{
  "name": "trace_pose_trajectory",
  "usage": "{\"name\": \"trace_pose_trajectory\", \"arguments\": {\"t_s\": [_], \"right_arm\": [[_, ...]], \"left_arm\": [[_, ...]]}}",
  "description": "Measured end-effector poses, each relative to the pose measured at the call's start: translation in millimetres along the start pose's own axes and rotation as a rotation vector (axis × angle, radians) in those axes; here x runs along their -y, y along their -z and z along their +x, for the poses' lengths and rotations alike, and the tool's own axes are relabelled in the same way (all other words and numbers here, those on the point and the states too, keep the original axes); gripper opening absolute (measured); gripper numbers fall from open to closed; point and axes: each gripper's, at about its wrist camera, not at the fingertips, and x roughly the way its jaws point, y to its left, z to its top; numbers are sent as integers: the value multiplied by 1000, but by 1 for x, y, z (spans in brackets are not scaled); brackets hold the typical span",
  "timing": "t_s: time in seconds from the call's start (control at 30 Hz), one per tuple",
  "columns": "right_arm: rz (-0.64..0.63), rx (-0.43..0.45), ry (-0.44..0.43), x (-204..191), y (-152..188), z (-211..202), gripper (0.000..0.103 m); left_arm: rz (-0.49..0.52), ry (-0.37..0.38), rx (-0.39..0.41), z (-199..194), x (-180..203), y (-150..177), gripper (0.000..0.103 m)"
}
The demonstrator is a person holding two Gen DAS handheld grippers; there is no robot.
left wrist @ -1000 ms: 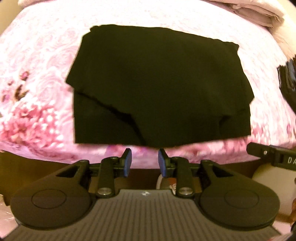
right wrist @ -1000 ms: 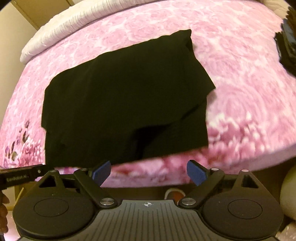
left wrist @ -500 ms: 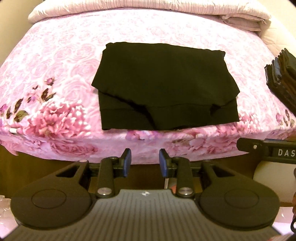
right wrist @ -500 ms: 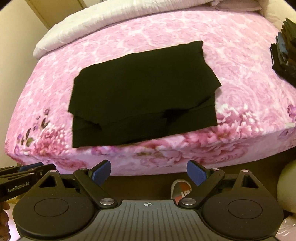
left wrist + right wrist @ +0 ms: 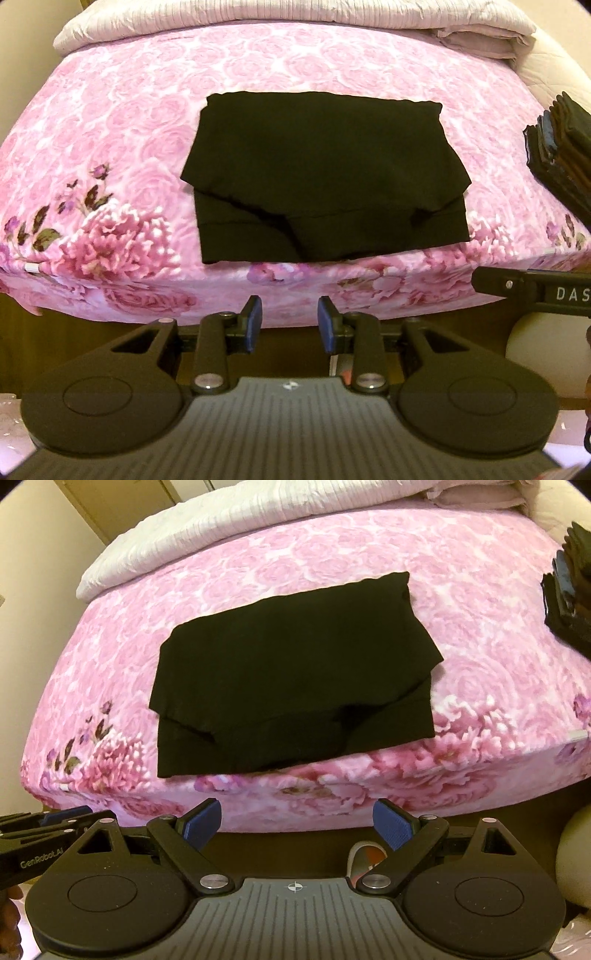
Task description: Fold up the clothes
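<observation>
Left tool held low before the bed's near edge, blue-padded jaws a narrow gap apart, gripping nothing. Right tool alongside at the same height, jaws spread wide, likewise empty; its black body seen at the right edge of the left wrist view, the left tool's body at the lower left of the right wrist view. Both well clear of the cloth. Just beyond, a black garment lying folded flat on the bed, near the front edge of the mattress, upper layer set back so the hemmed lower layer shows along the near side, one corner of the top layer turned slightly askew at the left. Pink rose-print bedspread beneath, with darker blossoms and leaves toward the front left corner. At the right, apart from the garment, a stack of dark folded clothes, also on the bed. At the far end, a pale ribbed quilt bunched along the head of the bed.
</observation>
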Motion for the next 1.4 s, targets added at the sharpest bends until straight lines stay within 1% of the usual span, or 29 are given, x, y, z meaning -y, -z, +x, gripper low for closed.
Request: {"name": "trace_pose_trajectory", "arguments": {"t_s": [0.17, 0.27, 0.33, 0.4, 0.5, 0.6, 0.67, 0.7, 0.73, 0.77, 0.8, 0.93, 1.0, 1.13, 1.2, 1.23, 1.27, 1.3, 1.33, 1.37, 1.4], "right_arm": [[75, -60, -39, 37, -6, 24, 92], [144, -73, -75, 68, -17, 42, 92], [189, -67, -129, 94, -27, 54, 92], [270, -37, -196, 124, -38, 71, 92], [461, 32, -309, 176, -53, 104, 91], [598, 104, -367, 216, -65, 135, 91], [638, 144, -390, 233, -71, 153, 91], [655, 164, -402, 241, -73, 161, 87], [671, 180, -416, 248, -76, 169, 84], [689, 197, -438, 254, -77, 178, 79], [702, 211, -458, 259, -77, 185, 75], [734, 215, -517, 264, -75, 214, 75], [720, 227, -507, 261, -76, 217, 75], [714, 258, -508, 258, -77, 215, 75], [711, 256, -493, 254, -79, 218, 75], [710, 256, -489, 251, -81, 220, 75], [707, 257, -493, 247, -82, 222, 75], [698, 257, -494, 242, -84, 225, 75], [685, 256, -490, 237, -86, 228, 75], [677, 257, -489, 233, -89, 233, 71], [679, 249, -482, 232, -90, 237, 49]], "left_arm": [[-24, 27, -42, 32, 5, -11, 29], [-40, 90, -48, 57, 8, -23, 29], [-50, 140, -37, 77, 9, -34, 29], [-55, 167, -18, 97, 12, -47, 29], [-57, 177, 5, 125, 13, -62, 28], [-65, 183, 27, 153, 12, -75, 28], [-71, 187, 42, 172, 11, -83, 28], [-73, 189, 49, 181, 11, -88, 28], [-76, 191, 57, 190, 11, -92, 28], [-79, 193, 64, 199, 10, -96, 28], [-83, 198, 69, 207, 9, -98, 27], [-93, 226, 62, 230, 5, -99, 24], [-84, 245, 66, 231, 3, -104, 24], [-61, 329, 143, 223, -2, -121, 24], [-62, 344, 161, 233, -5, -131, 24], [-61, 344, 144, 242, -6, -136, 24], [-60, 338, 107, 255, -6, -140, 24], [-55, 330, 72, 267, -5, -142, 27], [-51, 326, 55, 273, -4, -142, 27], [-51, 327, 52, 274, -4, -143, 27], [-51, 328, 48, 275, -4, -144, 27]]}}
